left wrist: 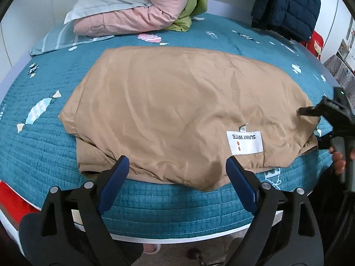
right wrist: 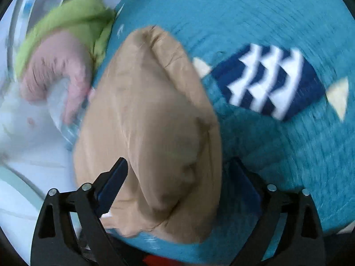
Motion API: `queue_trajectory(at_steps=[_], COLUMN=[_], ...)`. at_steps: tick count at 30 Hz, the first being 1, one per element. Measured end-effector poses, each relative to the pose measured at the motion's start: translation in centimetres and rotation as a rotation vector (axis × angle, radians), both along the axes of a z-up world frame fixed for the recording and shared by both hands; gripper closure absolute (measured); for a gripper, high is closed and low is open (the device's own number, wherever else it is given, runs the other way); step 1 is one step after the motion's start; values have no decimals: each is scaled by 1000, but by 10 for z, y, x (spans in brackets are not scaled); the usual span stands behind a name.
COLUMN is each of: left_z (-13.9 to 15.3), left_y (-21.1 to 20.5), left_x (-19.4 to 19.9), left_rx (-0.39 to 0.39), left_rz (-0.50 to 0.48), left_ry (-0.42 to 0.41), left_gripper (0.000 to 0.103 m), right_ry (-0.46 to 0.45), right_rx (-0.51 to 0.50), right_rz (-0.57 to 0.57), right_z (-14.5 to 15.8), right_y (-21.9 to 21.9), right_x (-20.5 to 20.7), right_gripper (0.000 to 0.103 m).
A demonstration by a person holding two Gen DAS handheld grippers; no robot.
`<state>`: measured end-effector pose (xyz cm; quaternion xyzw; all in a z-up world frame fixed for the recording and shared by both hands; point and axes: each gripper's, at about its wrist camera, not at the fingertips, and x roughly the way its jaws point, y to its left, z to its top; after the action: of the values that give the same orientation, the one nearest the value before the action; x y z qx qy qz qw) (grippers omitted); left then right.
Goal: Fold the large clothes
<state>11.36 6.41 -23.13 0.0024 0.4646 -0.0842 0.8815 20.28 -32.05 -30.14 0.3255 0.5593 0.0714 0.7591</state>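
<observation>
With tan jacket lying folded on teal bedspread, left claw spread wide, released over near hem; right claw gaping astride garment's end, nothing gripped, fold apparently set down.

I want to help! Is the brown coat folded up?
Folded: the tan garment lies doubled in a compact bundle, layered edges showing, on the teal quilt.

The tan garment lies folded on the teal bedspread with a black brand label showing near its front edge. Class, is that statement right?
Not quite: the label is white, not black, as the left wrist view shows. The tan garment does lie folded on the teal bedspread, label near its front edge.
</observation>
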Motion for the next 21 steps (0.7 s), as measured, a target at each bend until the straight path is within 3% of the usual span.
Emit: queue_trajectory(at_steps=[2,4,5,6,9,13,15,17,19,21], left_z=[2,4,5,6,10,14,14,15,14,14], left_y=[-1,-1,1,3,10,13,10,10,9,4], left_x=[0,0,0,-1,-3,8,17,21,24,29], left_rx=[3,1,1,3,-8,-20,-34,-76,-69,-25], left_rz=[7,14,20,34,74,122,104,111,137,137], left_ry=[1,0,0,2,10,33,69,82,95,107], left_gripper=[14,14,14,14,14,14,14,14,14,14], right_ry=[-34,-85,-113,-131,-168,-128,-57,-47,-62,-84], right_rx=[-138,-195,-183,-129,-107,-56,14,63,65,80], right_rz=[65,71,66,70,89,86,54,19,28,33], right_z=[6,12,16,18,25,15,-2,-10,-5,1], right_y=[18,28,29,27,28,28,29,23,22,17], right_x=[9,18,20,20,23,30,40,35,36,32], right_gripper=[8,13,28,55,71,66,41,41,45,66])
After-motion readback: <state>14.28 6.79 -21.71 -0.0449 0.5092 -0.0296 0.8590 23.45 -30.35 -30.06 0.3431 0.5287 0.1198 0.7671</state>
